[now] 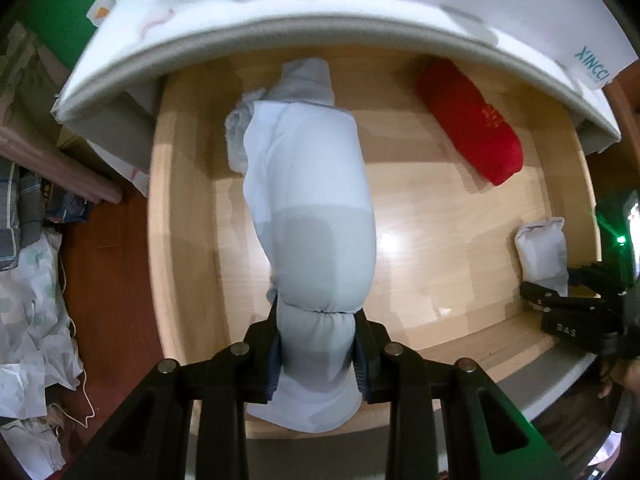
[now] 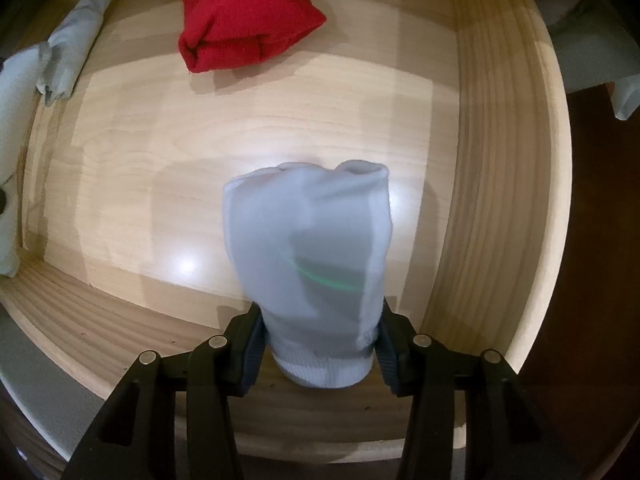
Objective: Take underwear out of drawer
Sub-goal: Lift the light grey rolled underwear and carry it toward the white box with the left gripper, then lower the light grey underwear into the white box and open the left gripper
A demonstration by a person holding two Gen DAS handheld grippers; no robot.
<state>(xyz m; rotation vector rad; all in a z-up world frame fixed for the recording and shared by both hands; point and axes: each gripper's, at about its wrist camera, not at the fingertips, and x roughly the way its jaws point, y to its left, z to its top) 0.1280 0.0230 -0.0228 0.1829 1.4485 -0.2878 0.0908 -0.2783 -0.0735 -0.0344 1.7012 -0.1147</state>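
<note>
My left gripper [image 1: 316,344] is shut on the lower end of a long pale blue-grey underwear roll [image 1: 308,200], which hangs over the open wooden drawer [image 1: 176,200]. Behind it a grey roll [image 1: 306,80] lies on the drawer floor, and a red roll [image 1: 468,120] lies at the back right. My right gripper [image 2: 320,336] is shut on a shorter pale grey roll [image 2: 312,256] near the drawer's right wall [image 2: 492,160]. The same gripper [image 1: 560,300] and its roll [image 1: 544,248] show at the right edge of the left wrist view. In the right wrist view the red roll [image 2: 248,20] and the grey roll [image 2: 76,40] lie farther back.
A white mattress edge [image 1: 280,28] overhangs the back of the drawer. Reddish wooden floor [image 1: 104,260] lies to the drawer's left, with crumpled fabric and a loose cord [image 1: 32,300] on it. Dark floor [image 2: 600,240] lies beyond the drawer's right wall.
</note>
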